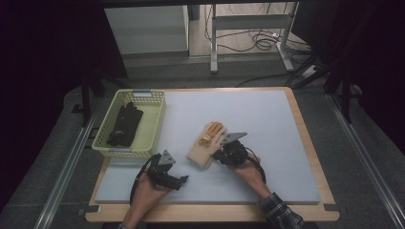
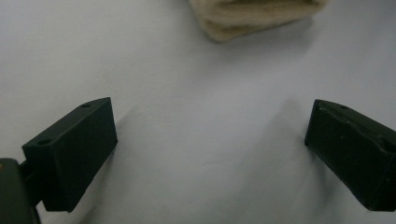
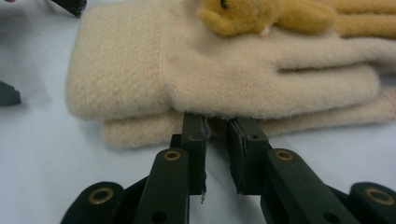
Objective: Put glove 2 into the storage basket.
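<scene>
Gloves (image 1: 206, 143), a cream pair stacked one on the other with an orange plush figure on top, lie on the desk (image 1: 267, 143) just to the right of the yellow basket (image 1: 154, 125), cuffs toward you. A dark glove (image 1: 125, 124) already lies inside that basket.

Your right gripper (image 3: 217, 122) sits at the pair's right edge, low to the desk. Its jaws stand a narrow gap apart, tips at the seam where the upper glove overhangs the lower; no fabric is visibly between the pads, so it holds nothing yet.

Your left gripper (image 2: 210, 126) rests below the basket and left of the cuffs, jaws wide open and empty over bare desk.

Judgement: the step in hand is taking hold of the pair for a move to the basket. To do it well, widen the right gripper enough to span both layers, push further in over the cuff side, then close firmly. A pinch at the edge risks lifting one glove alone. Keep the left gripper ready to steady the cuffs.
</scene>
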